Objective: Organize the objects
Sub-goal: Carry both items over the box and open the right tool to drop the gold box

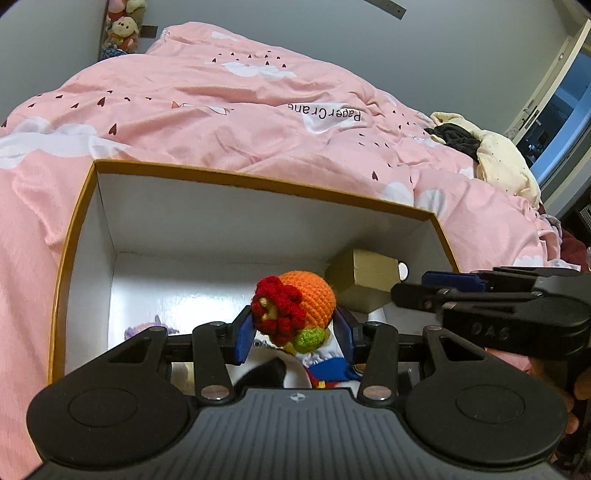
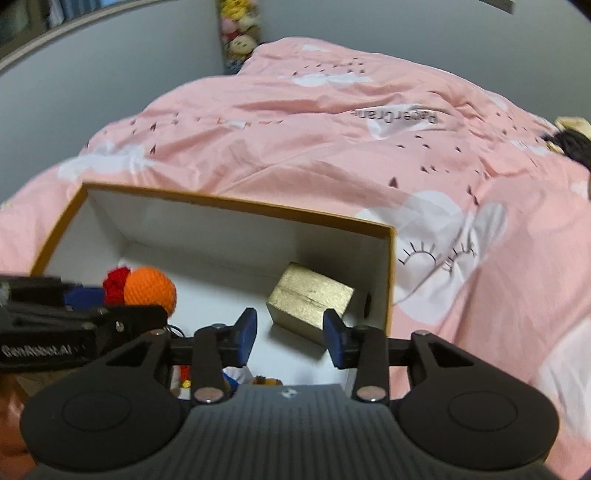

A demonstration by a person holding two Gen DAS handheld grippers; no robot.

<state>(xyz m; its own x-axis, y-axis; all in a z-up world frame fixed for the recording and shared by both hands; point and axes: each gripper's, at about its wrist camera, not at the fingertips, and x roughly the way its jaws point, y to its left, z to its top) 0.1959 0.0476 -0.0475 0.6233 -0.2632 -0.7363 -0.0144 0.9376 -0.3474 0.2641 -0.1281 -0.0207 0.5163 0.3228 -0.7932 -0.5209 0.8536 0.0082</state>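
An open cardboard box (image 1: 85,206), white inside with a yellow-brown rim, lies on a pink bed; it also shows in the right wrist view (image 2: 236,201). My left gripper (image 1: 295,334) is shut on an orange crocheted toy (image 1: 308,299) with a red flower and a green part, held inside the box. The toy also shows in the right wrist view (image 2: 149,290). A gold box (image 2: 310,301) sits in the box's far right corner, also in the left wrist view (image 1: 365,278). My right gripper (image 2: 290,336) is open and empty, just in front of the gold box.
A pink duvet (image 1: 229,110) covers the bed around the box. Soft toys and a blue-and-white cloth item (image 1: 332,363) lie at the box's near end, a purple item (image 1: 142,328) at its left. Clothes (image 1: 491,155) are piled at the far right. Plush toys (image 1: 122,29) hang on the wall.
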